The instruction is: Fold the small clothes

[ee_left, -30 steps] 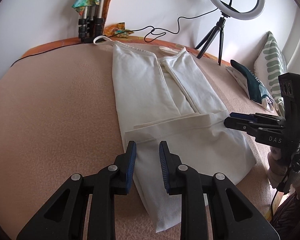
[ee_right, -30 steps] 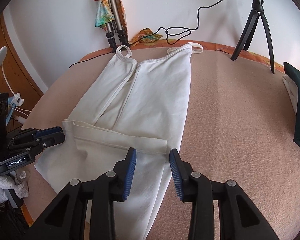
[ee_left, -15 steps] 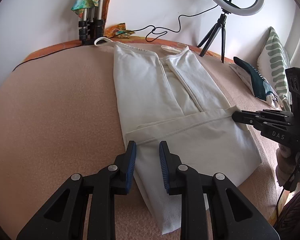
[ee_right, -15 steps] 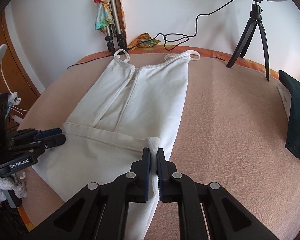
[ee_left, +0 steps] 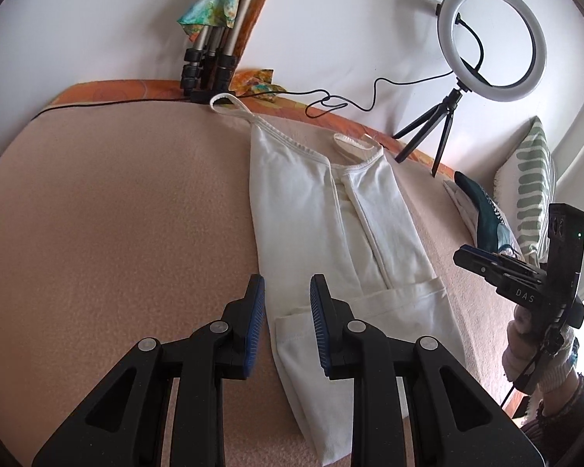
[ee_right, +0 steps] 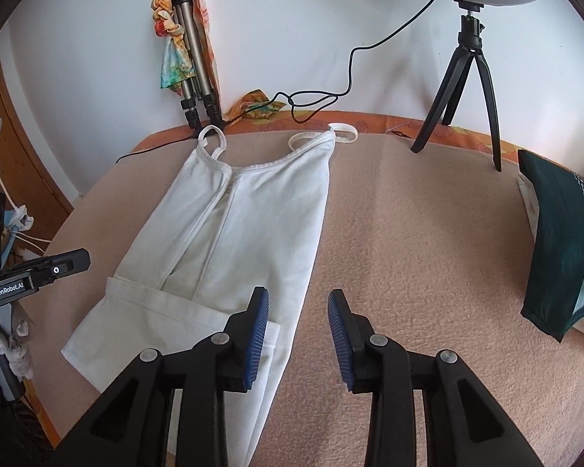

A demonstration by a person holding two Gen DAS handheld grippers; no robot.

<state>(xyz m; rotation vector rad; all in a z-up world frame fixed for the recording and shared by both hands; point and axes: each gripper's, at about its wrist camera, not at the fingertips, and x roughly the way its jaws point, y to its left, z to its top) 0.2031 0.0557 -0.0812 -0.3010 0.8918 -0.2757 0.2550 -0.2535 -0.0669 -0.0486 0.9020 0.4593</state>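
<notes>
A white strappy top (ee_left: pixel 331 229) lies flat on the peach blanket, its sides folded inward and its hem folded up into a band. It also shows in the right wrist view (ee_right: pixel 249 225). My left gripper (ee_left: pixel 287 303) is open, just above the left end of the hem band (ee_left: pixel 370 311). My right gripper (ee_right: pixel 299 323) is open and empty over the right edge of the hem band (ee_right: pixel 167 311). Each gripper shows at the edge of the other's view, the right gripper (ee_left: pixel 486 264) and the left gripper (ee_right: pixel 54 268).
A ring light on a black tripod (ee_left: pixel 440 124) stands at the far edge. A folded dark green garment (ee_right: pixel 560 241) lies on a white one at the right. A silver tripod with a colourful scarf (ee_right: pixel 190 58) leans on the wall. A striped pillow (ee_left: pixel 529 183) sits beyond.
My right gripper shut on the hem's right corner half a second ago and has now opened and let it go. My left gripper stayed open and shifted left to the top's left edge.
</notes>
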